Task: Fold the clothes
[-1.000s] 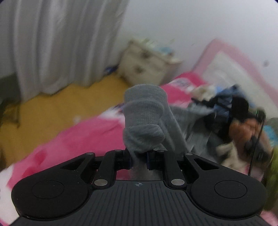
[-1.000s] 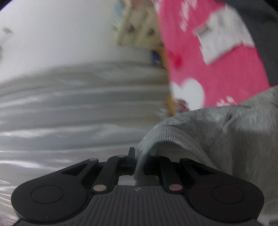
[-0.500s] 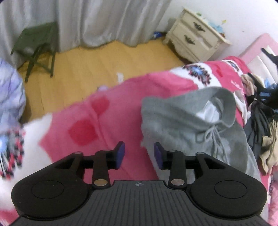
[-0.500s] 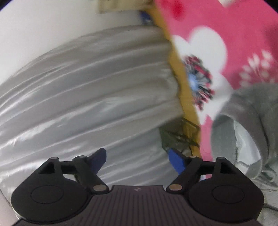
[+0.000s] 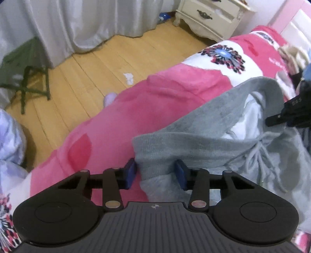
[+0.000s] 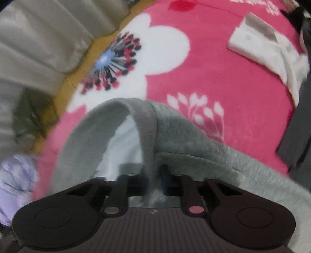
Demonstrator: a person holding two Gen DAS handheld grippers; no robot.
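Note:
Grey sweatpants (image 5: 204, 124) with a ribbed waistband, pale lining and a drawstring (image 5: 256, 153) lie on the pink floral blanket (image 5: 155, 101). My left gripper (image 5: 155, 174) points down at the near corner of the waistband. Its blue pads (image 5: 130, 173) are closing with that corner between them, a gap still showing on the right side. In the right wrist view my right gripper (image 6: 153, 175) is closing and pinches the waistband rim (image 6: 147, 124), which arches up ahead of it. Its black fingers (image 5: 276, 118) show at the right edge of the left wrist view.
The bed's edge drops to a wooden floor (image 5: 87, 74) with a green folding stool (image 5: 25, 77), grey curtain (image 5: 77, 23) and cream nightstand (image 5: 210, 17). A white shirt (image 6: 268, 50) and dark clothing (image 6: 295, 140) lie farther along the blanket. Lilac fabric (image 6: 13, 186) sits at left.
A second ago both grippers held the grey fabric lifted. They let go and opened, the sweatpants dropped onto the blanket, and both came down onto the waistband, the right one closing on it.

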